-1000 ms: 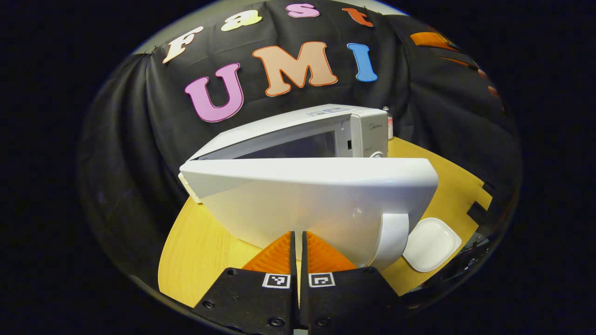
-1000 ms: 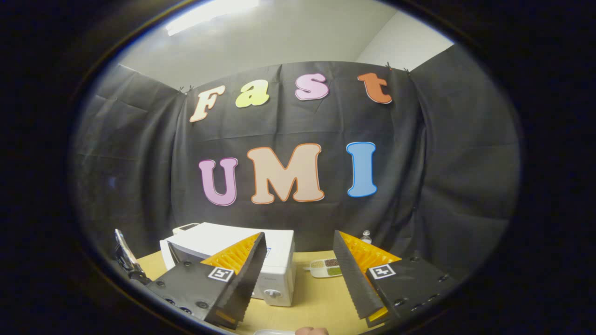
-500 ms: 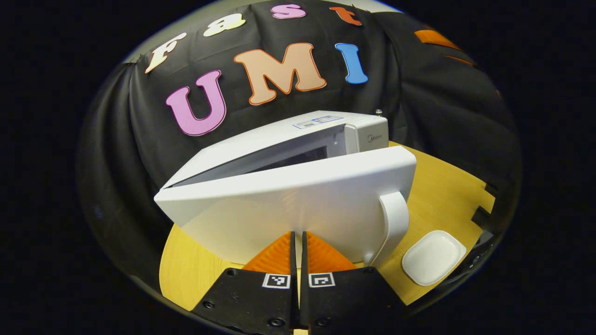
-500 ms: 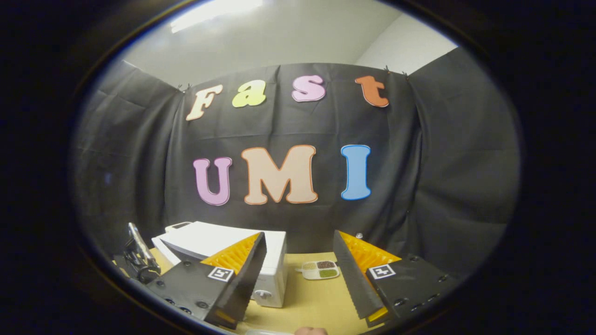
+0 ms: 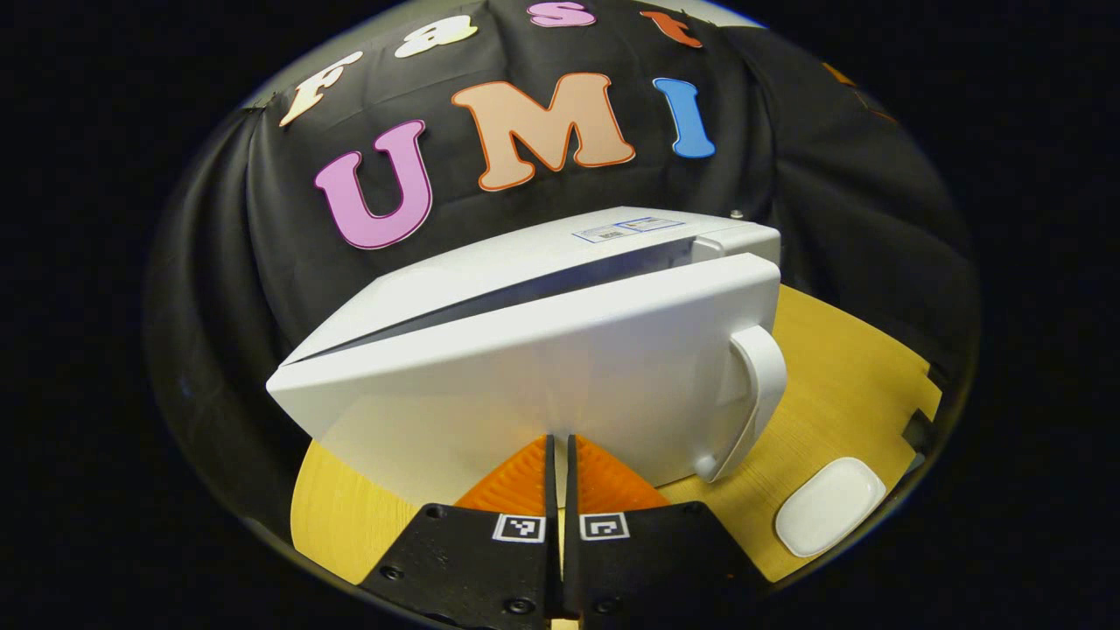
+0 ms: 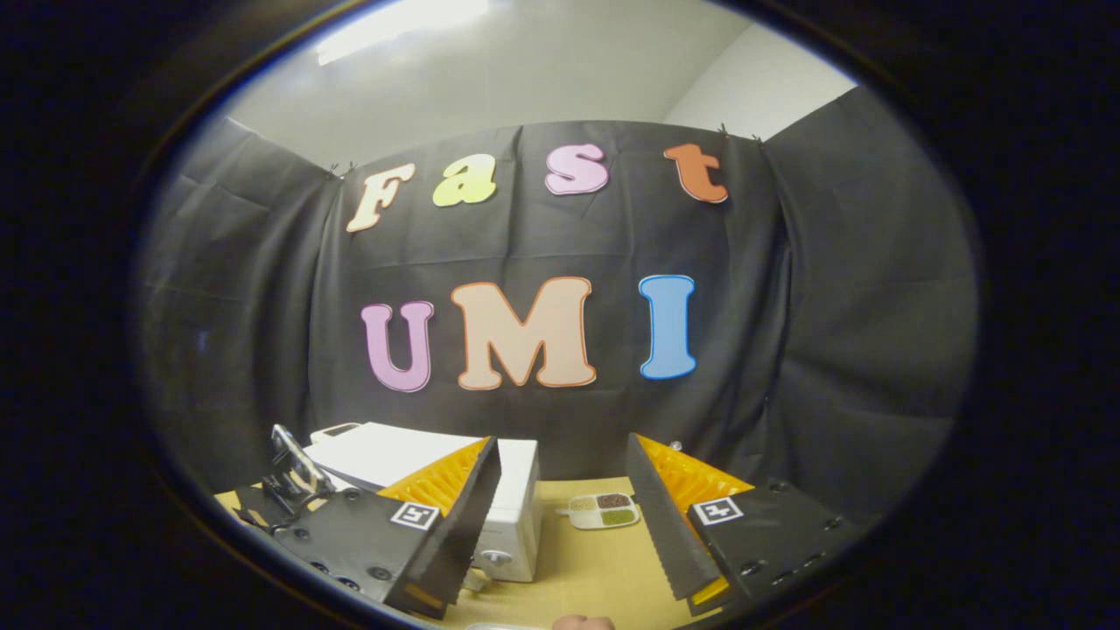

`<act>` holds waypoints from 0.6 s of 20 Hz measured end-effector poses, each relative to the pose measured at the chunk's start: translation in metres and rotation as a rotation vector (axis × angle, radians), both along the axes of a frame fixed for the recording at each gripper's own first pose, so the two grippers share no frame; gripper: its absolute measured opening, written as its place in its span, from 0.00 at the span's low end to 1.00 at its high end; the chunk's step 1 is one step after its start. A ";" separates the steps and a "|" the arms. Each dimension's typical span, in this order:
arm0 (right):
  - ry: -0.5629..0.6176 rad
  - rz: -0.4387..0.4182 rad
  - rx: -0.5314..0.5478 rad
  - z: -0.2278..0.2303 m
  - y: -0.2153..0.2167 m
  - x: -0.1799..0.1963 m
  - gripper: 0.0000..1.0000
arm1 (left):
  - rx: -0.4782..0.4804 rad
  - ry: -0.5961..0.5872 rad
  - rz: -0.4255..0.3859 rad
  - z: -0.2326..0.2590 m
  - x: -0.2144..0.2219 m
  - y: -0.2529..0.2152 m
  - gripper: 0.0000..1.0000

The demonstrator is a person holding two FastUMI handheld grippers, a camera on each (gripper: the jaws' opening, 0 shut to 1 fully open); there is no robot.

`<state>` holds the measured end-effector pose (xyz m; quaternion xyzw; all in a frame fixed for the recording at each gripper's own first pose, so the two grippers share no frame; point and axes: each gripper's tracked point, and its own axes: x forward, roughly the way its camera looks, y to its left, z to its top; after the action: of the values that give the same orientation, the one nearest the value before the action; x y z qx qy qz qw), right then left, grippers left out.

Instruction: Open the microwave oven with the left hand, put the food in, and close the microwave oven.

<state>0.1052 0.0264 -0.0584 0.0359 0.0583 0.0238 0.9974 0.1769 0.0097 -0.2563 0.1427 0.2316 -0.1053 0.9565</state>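
While the microwave door [image 5: 560, 367] is standing only slightly ajar, with a narrow dark gap showing along its top edge against the microwave oven [image 5: 542, 254], we are judging the step in hand to be the closing push. We are observing the left tool [image 5: 560, 455] clenched, its two fingers pressed flat together with nothing between them, their tips resting against the lower middle of the door's outer face. The door handle [image 5: 752, 394] is lying well to the right of that contact point, near the free edge. We are advising that the push be directed squarely at the door face and, if the latch resists, shifted toward the handle side, where leverage about the hinge is greatest. Pressure should be steady and not abrupt, since the oven is standing unrestrained on the table [image 5: 840, 350] and could slide back. A white dish [image 5: 827, 507] is lying on the table just beside the door's lower right corner, clear of its swing as far as we are able to judge. Whether the food is inside we cannot tell, the cavity being hidden. In the right gripper view, the right tool [image 6: 560, 516] is hanging released, fingers spread wide, holding nothing, with the oven body [image 6: 512, 516] beyond its left finger and a small compartment tray [image 6: 604, 510] farther back on the table.
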 end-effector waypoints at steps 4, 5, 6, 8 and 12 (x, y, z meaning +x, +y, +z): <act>0.009 -0.001 -0.006 -0.006 0.002 0.002 0.84 | 0.033 -0.034 -0.004 0.002 0.019 -0.004 0.00; 0.009 -0.003 -0.006 -0.006 0.001 0.001 0.84 | 0.035 -0.030 -0.015 0.002 0.018 -0.006 0.00; 0.008 -0.005 -0.008 -0.006 0.001 0.002 0.84 | 0.028 -0.027 -0.016 -0.001 0.017 -0.007 0.00; 0.004 -0.006 -0.024 -0.008 0.001 0.002 0.84 | 0.028 -0.040 -0.026 0.000 0.018 -0.008 0.00; 0.009 0.003 -0.024 -0.010 0.005 0.006 0.84 | -0.008 -0.059 -0.001 0.004 0.021 -0.005 0.00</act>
<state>0.1109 0.0312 -0.0688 0.0239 0.0632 0.0244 0.9974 0.1983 0.0044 -0.2523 0.1421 0.2028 -0.1024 0.9634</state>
